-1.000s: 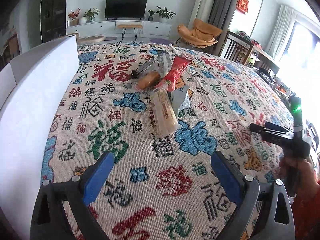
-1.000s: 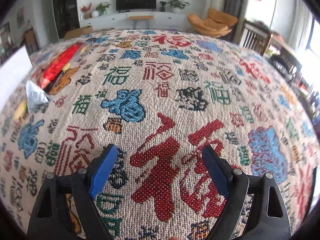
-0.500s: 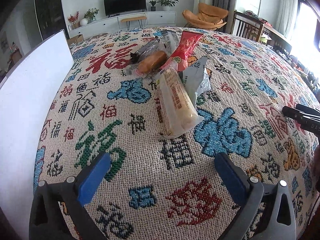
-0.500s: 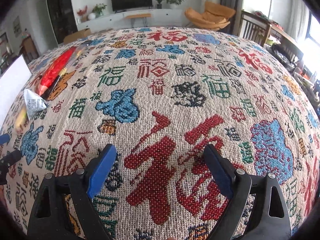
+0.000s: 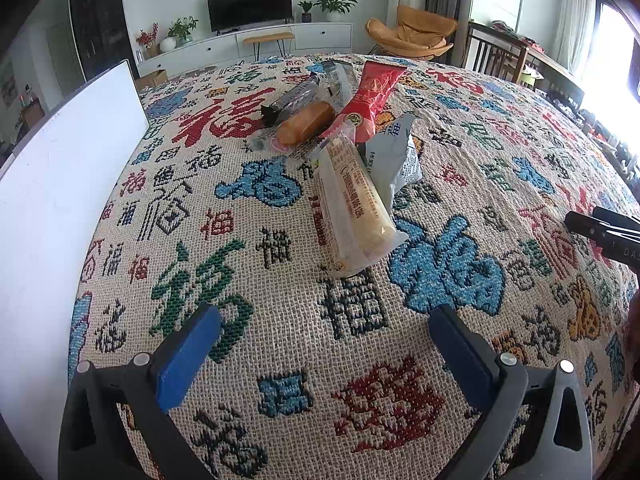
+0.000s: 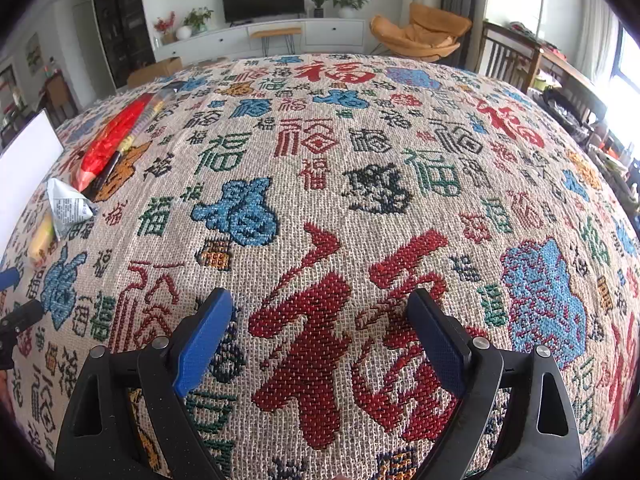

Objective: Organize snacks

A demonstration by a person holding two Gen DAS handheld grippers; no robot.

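A pile of snacks lies on the patterned tablecloth (image 5: 280, 320). Nearest in the left wrist view is a long pale cracker pack (image 5: 354, 204), with a grey foil bag (image 5: 396, 152) beside it. Behind them lie a red packet (image 5: 370, 98), a wrapped brown bun (image 5: 306, 122) and a dark wrapped bar (image 5: 298, 98). My left gripper (image 5: 324, 344) is open just short of the cracker pack, with nothing between its fingers. My right gripper (image 6: 322, 336) is open over bare cloth, well right of the foil bag (image 6: 66, 204) and the red packet (image 6: 116, 140).
A white box wall (image 5: 52, 208) stands along the left side of the table. The right gripper's black body (image 5: 608, 232) juts in at the right edge of the left wrist view. Beyond the table are an orange chair (image 5: 412, 32), a TV cabinet and wooden chairs.
The left gripper moved down and in toward the snack pile, and the cracker pack now looks larger and closer. Its jaws stand a little wider. The right gripper stayed put.
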